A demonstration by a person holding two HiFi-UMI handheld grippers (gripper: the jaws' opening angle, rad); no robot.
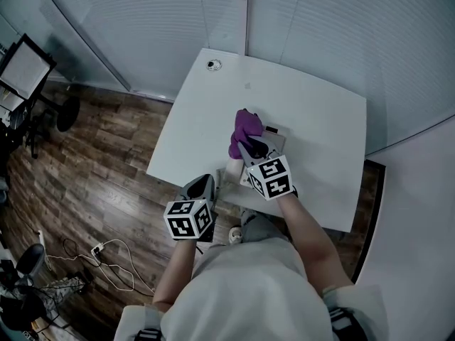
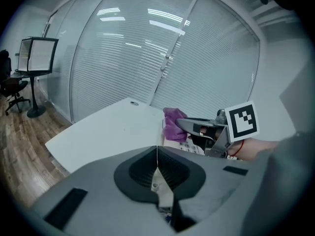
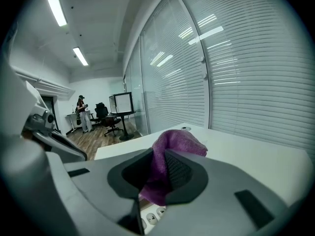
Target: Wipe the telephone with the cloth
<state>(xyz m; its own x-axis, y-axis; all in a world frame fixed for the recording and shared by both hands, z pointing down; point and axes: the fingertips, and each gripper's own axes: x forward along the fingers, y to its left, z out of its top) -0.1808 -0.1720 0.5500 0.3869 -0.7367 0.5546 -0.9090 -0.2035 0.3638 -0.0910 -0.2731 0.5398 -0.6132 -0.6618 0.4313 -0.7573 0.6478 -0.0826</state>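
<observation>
Currently the right gripper (image 1: 250, 150) is clenched on the purple cloth (image 1: 245, 128); the cloth is bunched between its jaws and hangs down onto the telephone (image 1: 273, 135). Keypad buttons (image 3: 150, 216) show just under the cloth in the right gripper view. The telephone sits on the white table (image 1: 320, 112), toward the edge nearest the person. The left gripper (image 1: 206, 185) is just left of the telephone, at that same edge, jaws fully together with nothing between them. Can't tell whether it touches the telephone. 1 round cable grommet (image 1: 213, 65) sits well beyond the telephone, at the table's far left corner.
</observation>
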